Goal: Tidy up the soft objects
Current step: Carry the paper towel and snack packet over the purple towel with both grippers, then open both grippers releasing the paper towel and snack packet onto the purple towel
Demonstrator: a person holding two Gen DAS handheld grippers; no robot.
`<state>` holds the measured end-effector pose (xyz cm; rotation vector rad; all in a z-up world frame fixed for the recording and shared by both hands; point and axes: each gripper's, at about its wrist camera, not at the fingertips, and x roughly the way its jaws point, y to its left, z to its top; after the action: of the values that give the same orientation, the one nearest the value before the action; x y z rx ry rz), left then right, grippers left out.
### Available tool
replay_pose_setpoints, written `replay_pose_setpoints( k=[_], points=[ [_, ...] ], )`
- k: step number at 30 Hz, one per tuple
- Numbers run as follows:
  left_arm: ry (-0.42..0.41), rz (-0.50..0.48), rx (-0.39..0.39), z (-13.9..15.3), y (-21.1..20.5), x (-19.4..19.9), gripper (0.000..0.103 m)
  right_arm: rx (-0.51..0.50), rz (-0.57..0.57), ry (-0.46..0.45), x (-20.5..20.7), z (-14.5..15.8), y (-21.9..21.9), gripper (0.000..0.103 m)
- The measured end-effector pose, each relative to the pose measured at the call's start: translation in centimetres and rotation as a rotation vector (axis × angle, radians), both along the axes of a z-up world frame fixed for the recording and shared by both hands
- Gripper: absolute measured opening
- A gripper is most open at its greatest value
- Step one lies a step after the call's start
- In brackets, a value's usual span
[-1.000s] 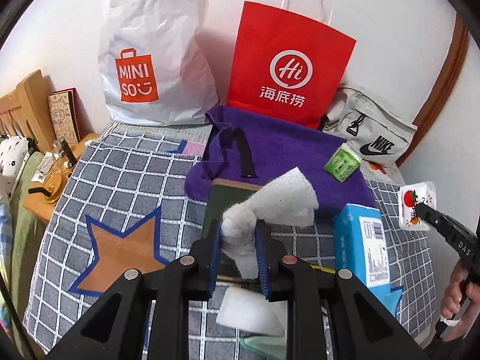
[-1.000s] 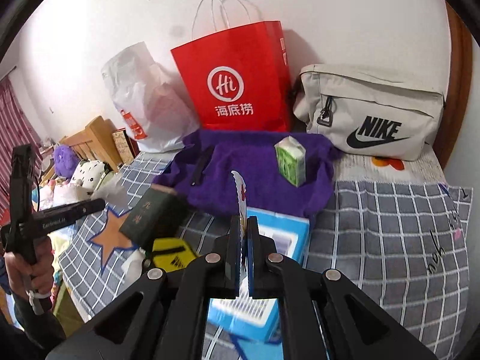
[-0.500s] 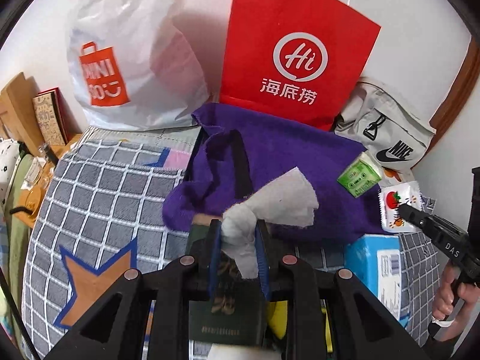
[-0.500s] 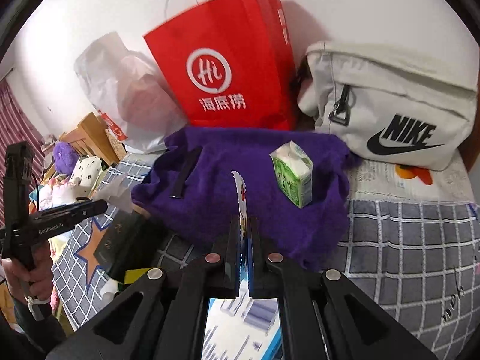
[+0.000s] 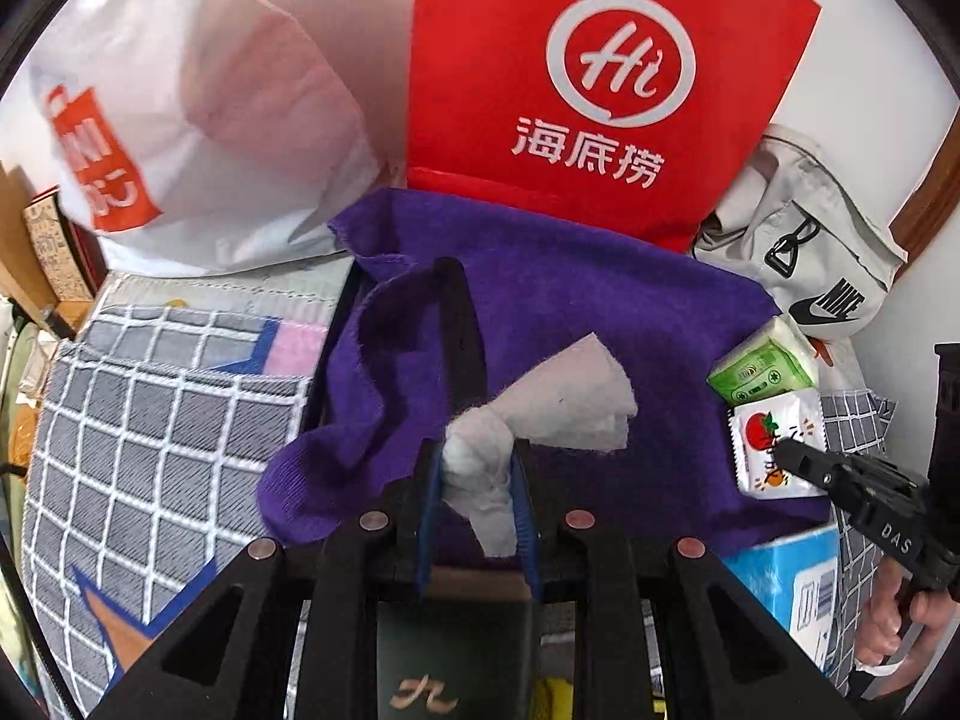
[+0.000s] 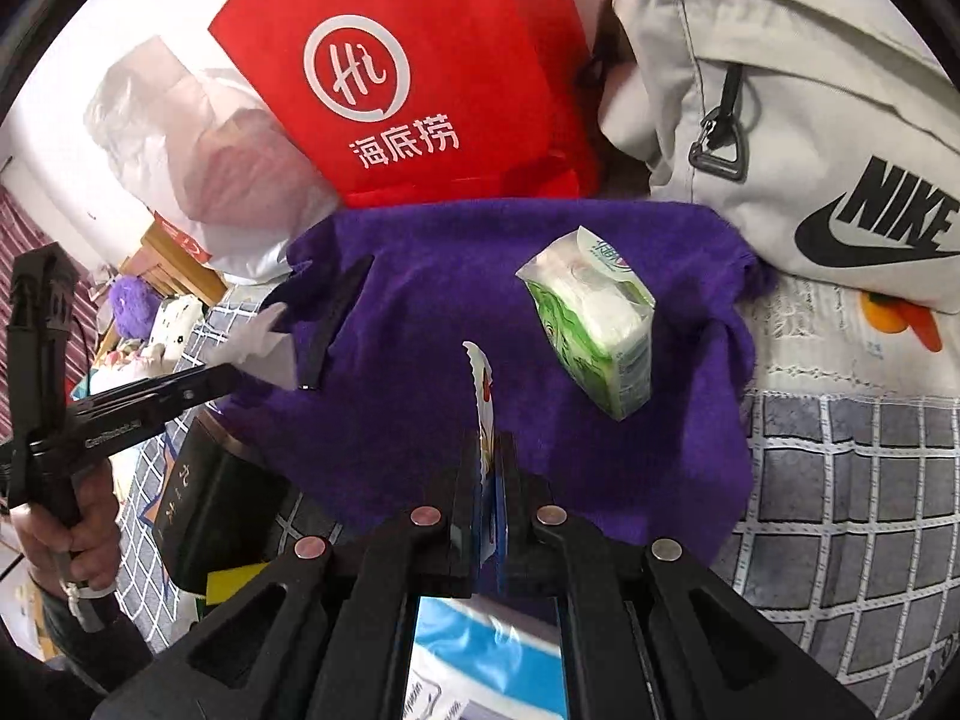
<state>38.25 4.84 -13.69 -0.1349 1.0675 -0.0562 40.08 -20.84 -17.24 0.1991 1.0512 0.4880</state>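
The purple towel (image 6: 420,276) offers bare room at its middle, between the black strap (image 6: 333,318) at nine o'clock and the green tissue pack (image 6: 594,330) at two o'clock. The red paper bag (image 6: 408,78), white plastic bag (image 6: 198,156) and grey pouch (image 6: 780,120) wall off twelve o'clock. At six o'clock a dark box (image 6: 204,504) and blue box (image 6: 480,660) crowd the bed's near edge.
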Motion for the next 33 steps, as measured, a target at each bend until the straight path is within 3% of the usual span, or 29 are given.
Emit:
replay_pose_setpoints(
  k=[8, 14, 15, 16, 18, 19, 21, 29, 33],
  points=[
    [0.046, -0.043, 0.04, -1.7, -0.6, 1.9, 0.023, -0.006, -0.018, 0.075, 1.3, -2.1, -0.5, 0.005],
    [0.076, -0.048, 0.042, -2.4, -0.7, 2.5, 0.026, -0.059, -0.026, 0.079, 1.4, -2.2, -0.5, 0.011],
    [0.073, -0.05, 0.043, -2.4, -0.7, 2.5, 0.028, -0.072, -0.029, 0.077, 1.4, -2.2, -0.6, 0.016],
    [0.075, -0.051, 0.046, -2.4, -0.8, 2.4, 0.037, -0.085, -0.032, 0.075, 1.4, -2.1, -0.7, 0.021],
    [0.066, -0.05, 0.06, -2.2, -1.0, 2.4, 0.054, -0.117, -0.036, 0.069, 1.2, -1.9, -0.8, 0.041],
    [0.052, -0.049, 0.067, -1.9, -1.0, 2.2, 0.061, -0.134, -0.044, 0.058, 1.1, -1.6, -0.9, 0.044],
    [0.038, -0.045, 0.085, -1.2, -0.9, 1.6, 0.063, -0.151, -0.046, 0.05, 0.8, -1.2, -1.0, 0.052],
    [-0.019, 0.014, 0.078, 2.0, 1.4, -2.7, 0.063, -0.22, -0.089, -0.031, -2.9, 1.8, -1.2, 0.053],
    [-0.042, 0.041, 0.073, 3.0, 2.7, -4.9, 0.063, -0.245, -0.095, -0.111, -6.3, 4.0, -0.7, 0.065]
  ],
)
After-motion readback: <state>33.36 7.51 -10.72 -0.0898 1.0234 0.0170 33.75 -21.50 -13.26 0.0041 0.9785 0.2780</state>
